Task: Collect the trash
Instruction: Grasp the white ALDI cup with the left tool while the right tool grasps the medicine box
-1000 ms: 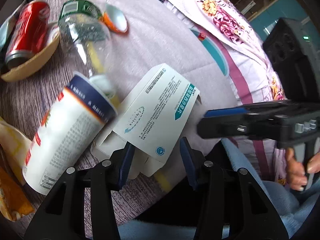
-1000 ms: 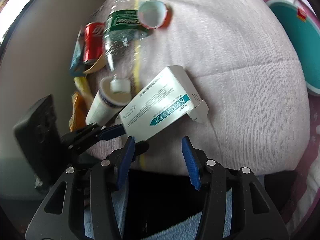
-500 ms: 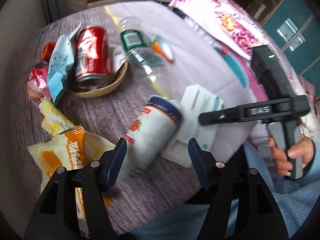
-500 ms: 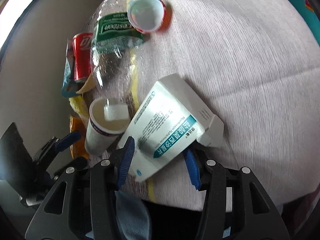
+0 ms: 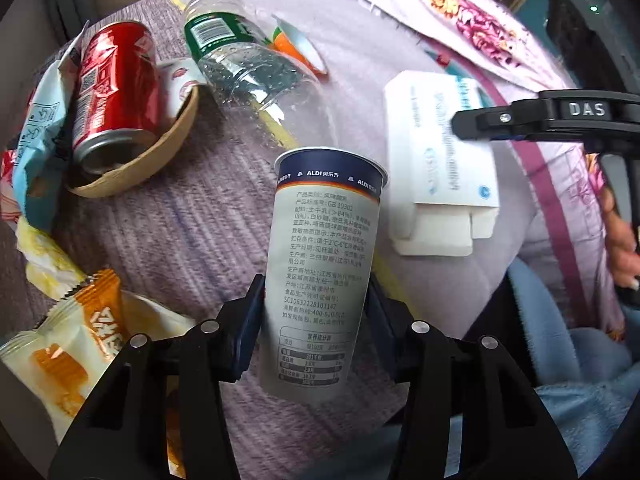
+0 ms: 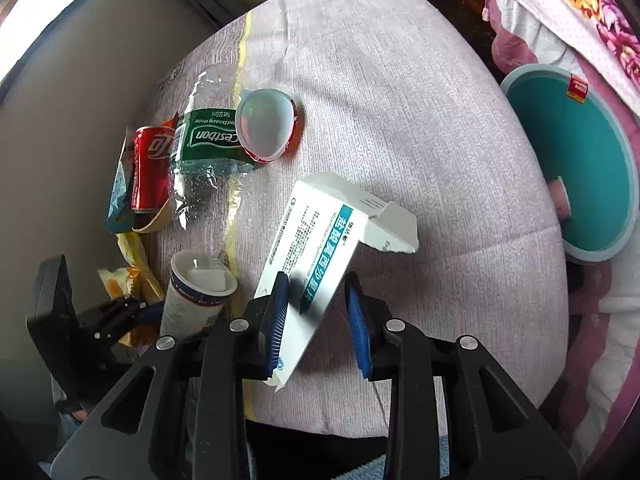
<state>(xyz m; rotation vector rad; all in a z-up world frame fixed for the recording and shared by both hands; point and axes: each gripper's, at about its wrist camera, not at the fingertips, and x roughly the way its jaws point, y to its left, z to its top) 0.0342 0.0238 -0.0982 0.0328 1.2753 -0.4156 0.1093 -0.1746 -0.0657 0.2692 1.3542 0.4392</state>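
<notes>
My left gripper [image 5: 316, 316] has its fingers on both sides of a white ALDI paper cup [image 5: 324, 264] lying on the lilac cloth; the pads touch its sides. My right gripper [image 6: 316, 312] straddles a white and teal medicine box [image 6: 316, 256], which looks lifted and tilted; the left pad touches it, a gap shows at the right pad. The box also shows in the left wrist view [image 5: 440, 160], the cup in the right wrist view [image 6: 196, 296].
A red cola can [image 5: 112, 92] lies in a brown paper bowl [image 5: 160, 152]. A clear water bottle [image 5: 248, 68], a small orange tub [image 6: 268, 124] and snack wrappers [image 5: 68, 340] lie around. A teal round tray [image 6: 580, 168] is at the right.
My left gripper has swung from the box to the paper cup and closed around it. My right gripper has moved in around the box and tilted it up.
</notes>
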